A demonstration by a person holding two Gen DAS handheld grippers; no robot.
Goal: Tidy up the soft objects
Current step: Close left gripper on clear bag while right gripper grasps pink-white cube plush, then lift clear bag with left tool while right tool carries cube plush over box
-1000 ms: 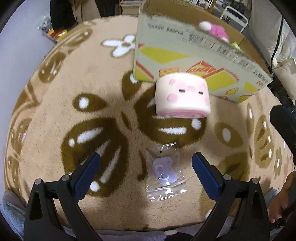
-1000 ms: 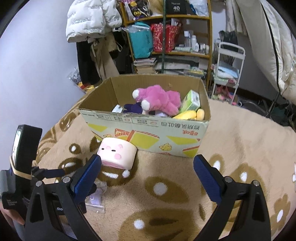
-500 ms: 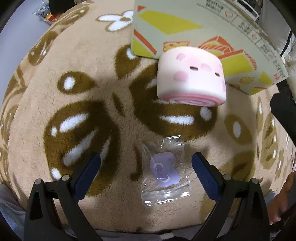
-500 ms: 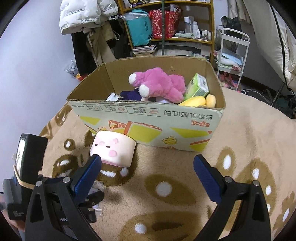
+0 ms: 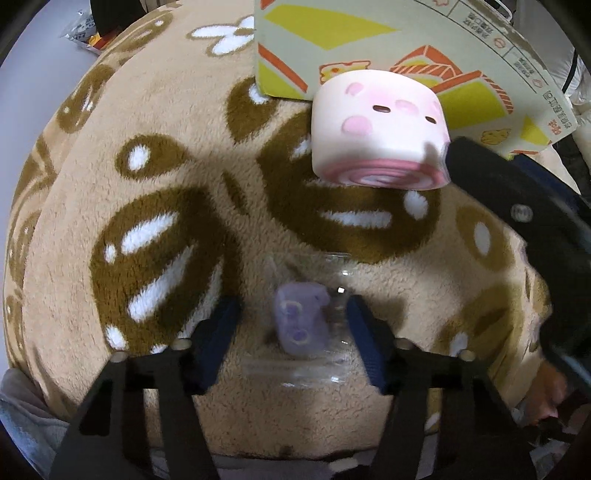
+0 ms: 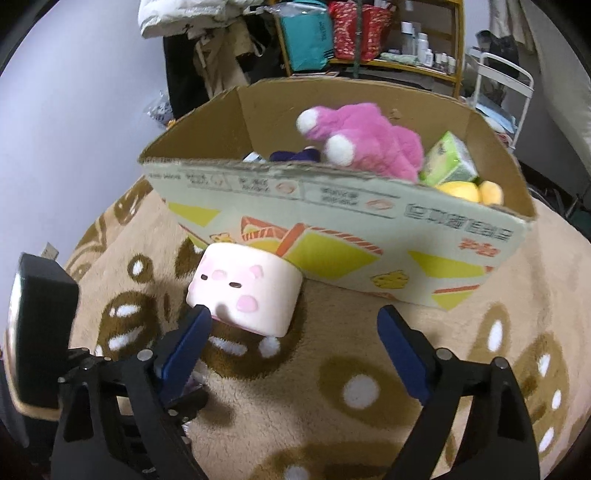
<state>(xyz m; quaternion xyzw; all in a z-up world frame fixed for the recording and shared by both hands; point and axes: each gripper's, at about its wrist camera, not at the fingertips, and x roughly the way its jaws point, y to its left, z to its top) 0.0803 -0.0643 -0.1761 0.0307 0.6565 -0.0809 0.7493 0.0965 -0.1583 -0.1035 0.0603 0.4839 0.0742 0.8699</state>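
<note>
A small purple toy in a clear plastic bag (image 5: 301,323) lies on the patterned rug. My left gripper (image 5: 291,325) has its blue fingers on both sides of the bag, narrowed but still apart. A pink and white roll-shaped squishy (image 5: 378,129) with a face rests against the cardboard box (image 5: 369,40); it also shows in the right wrist view (image 6: 245,291). My right gripper (image 6: 295,336) is open and empty, its left finger just in front of the squishy. The box (image 6: 332,218) holds a pink plush (image 6: 365,142) and other soft things.
The brown and beige rug (image 6: 369,387) covers the floor. In the box sit a green pack (image 6: 448,158) and a yellow toy (image 6: 472,192). A shelf (image 6: 369,33) and a white cart (image 6: 506,85) stand behind. The right gripper's body (image 5: 517,214) crosses the left view.
My left gripper has moved down onto the bagged purple toy and its fingers have narrowed around it. My right gripper has moved closer to the pink squishy and the box.
</note>
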